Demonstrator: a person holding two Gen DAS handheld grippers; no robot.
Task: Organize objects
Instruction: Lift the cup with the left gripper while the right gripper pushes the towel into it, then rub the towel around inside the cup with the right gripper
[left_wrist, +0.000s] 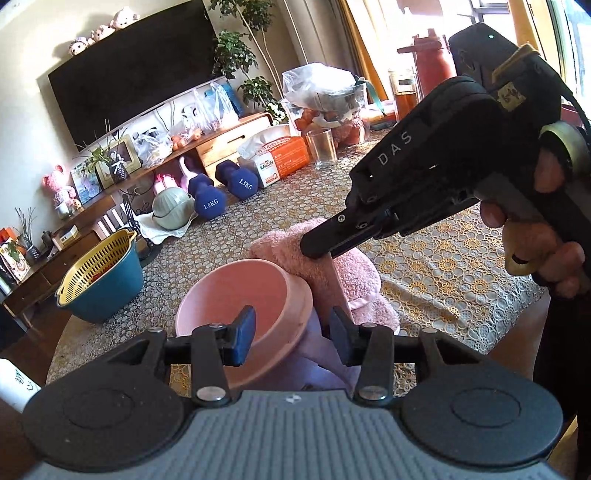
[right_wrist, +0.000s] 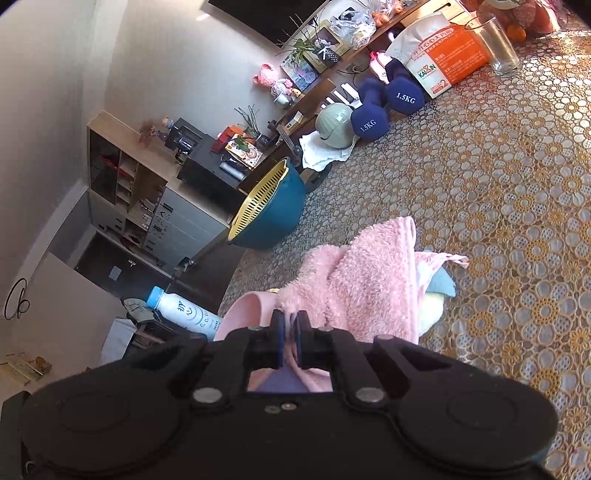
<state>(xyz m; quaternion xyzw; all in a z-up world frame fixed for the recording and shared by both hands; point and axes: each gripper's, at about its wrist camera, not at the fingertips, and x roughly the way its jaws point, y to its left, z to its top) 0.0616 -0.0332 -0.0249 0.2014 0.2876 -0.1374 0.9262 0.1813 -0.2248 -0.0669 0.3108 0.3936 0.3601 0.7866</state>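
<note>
A pink bowl (left_wrist: 243, 295) sits tilted on the lace-covered table, against a fluffy pink towel (left_wrist: 343, 273) and a lilac cloth (left_wrist: 325, 354). My left gripper (left_wrist: 291, 332) is open, its fingers straddling the bowl's near rim. My right gripper (left_wrist: 317, 251) comes in from the right and is shut on the pink towel. In the right wrist view its jaws (right_wrist: 290, 325) pinch the towel's (right_wrist: 365, 280) near edge, with the pink bowl's rim (right_wrist: 243, 314) just to the left. A light blue and cream cloth (right_wrist: 439, 291) lies under the towel.
A teal basin with a yellow strainer (left_wrist: 99, 280) stands at the table's left edge. Two blue dumbbells (left_wrist: 221, 192), a green round container (left_wrist: 171, 206), an orange box (left_wrist: 280, 158) and a glass (left_wrist: 321, 147) sit farther back. A white bottle (right_wrist: 184, 314) lies at the near left.
</note>
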